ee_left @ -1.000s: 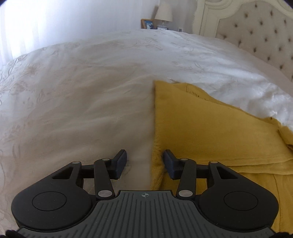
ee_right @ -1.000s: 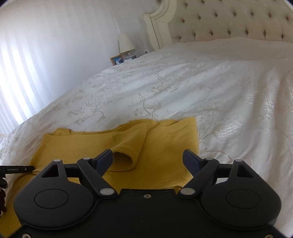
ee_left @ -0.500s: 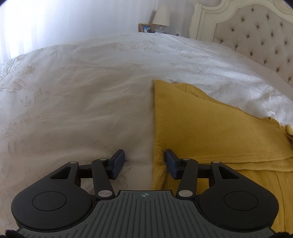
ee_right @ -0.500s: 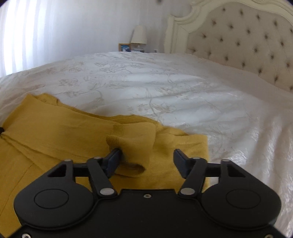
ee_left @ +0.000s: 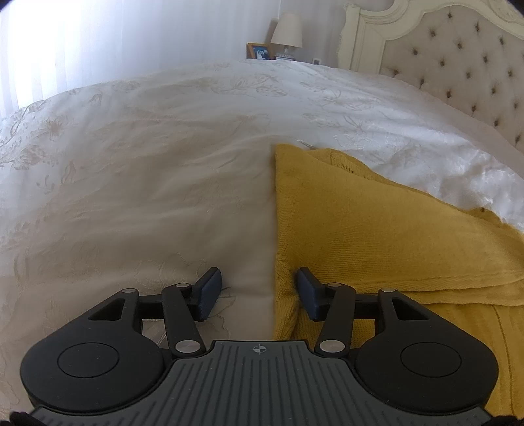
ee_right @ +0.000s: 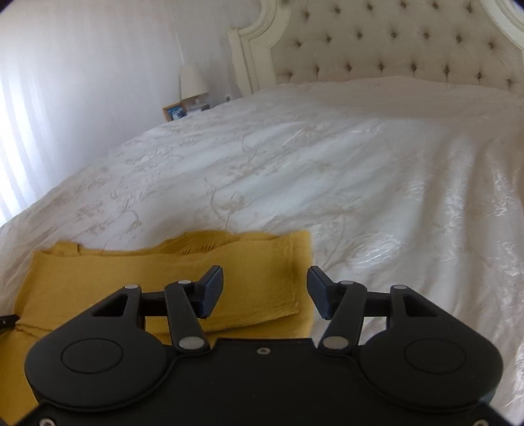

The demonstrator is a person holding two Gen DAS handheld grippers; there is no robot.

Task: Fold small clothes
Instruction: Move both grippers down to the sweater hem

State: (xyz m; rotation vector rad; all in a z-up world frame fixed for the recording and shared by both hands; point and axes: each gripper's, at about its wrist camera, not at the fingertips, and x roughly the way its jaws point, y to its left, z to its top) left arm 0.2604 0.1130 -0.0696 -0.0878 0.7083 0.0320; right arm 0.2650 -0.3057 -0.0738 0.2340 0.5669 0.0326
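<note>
A mustard-yellow knit garment (ee_left: pixel 376 229) lies on the white bedspread, with a sleeve folded flat across its body. My left gripper (ee_left: pixel 257 290) is open low over the bed; its jaws straddle the garment's left edge, the right finger on the knit, the left finger on the bedspread. In the right wrist view the garment (ee_right: pixel 147 278) lies flat, its folded sleeve band running left to right. My right gripper (ee_right: pixel 265 291) is open and empty above the garment's right edge, holding nothing.
The white embroidered bedspread (ee_right: pixel 327 170) spreads far around the garment. A tufted cream headboard (ee_right: pixel 393 49) stands at the back. A bedside table with a lamp (ee_left: pixel 287 28) and a photo frame (ee_left: pixel 258 50) stands beyond the bed, beside a curtained window.
My right gripper swung left over the sleeve cuff, then back right and up; the sleeve now lies flat across the garment. The left gripper stayed in place, still open.
</note>
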